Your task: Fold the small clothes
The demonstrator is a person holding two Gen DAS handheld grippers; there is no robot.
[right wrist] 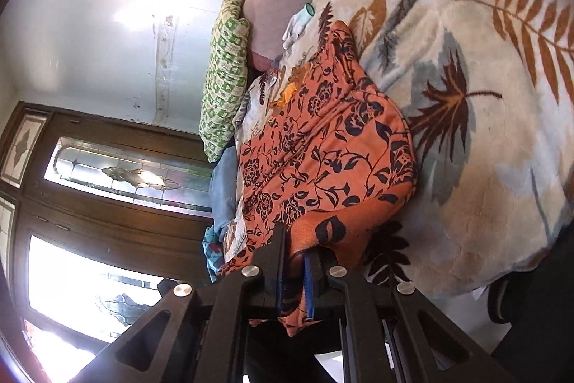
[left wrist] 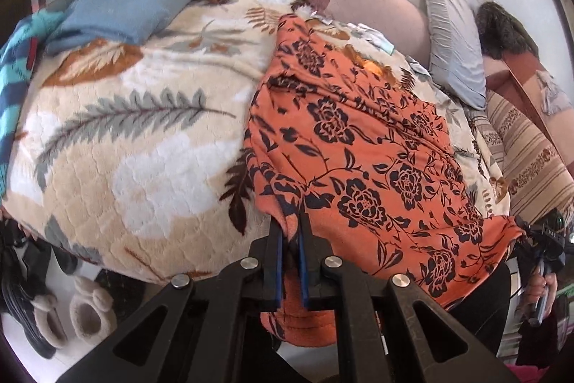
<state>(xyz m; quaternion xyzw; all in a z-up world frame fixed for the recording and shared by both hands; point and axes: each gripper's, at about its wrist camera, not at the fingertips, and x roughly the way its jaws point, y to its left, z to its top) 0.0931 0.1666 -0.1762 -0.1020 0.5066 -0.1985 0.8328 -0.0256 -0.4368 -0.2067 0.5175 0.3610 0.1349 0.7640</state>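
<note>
Holding the orange cloth [left wrist: 358,146] by its near edge, one corner in each gripper.

Your left gripper [left wrist: 299,221] and right gripper [right wrist: 301,250] both have their jaws pressed together, pinching the cloth. It lies on the leafy blanket [left wrist: 125,139] on the bed, with the near end drooping past the bed's edge. It looks light, soft and floppy, so it will sag between your hands; keep to the corners. Its long way runs from you toward the pillows [left wrist: 452,38].
</note>
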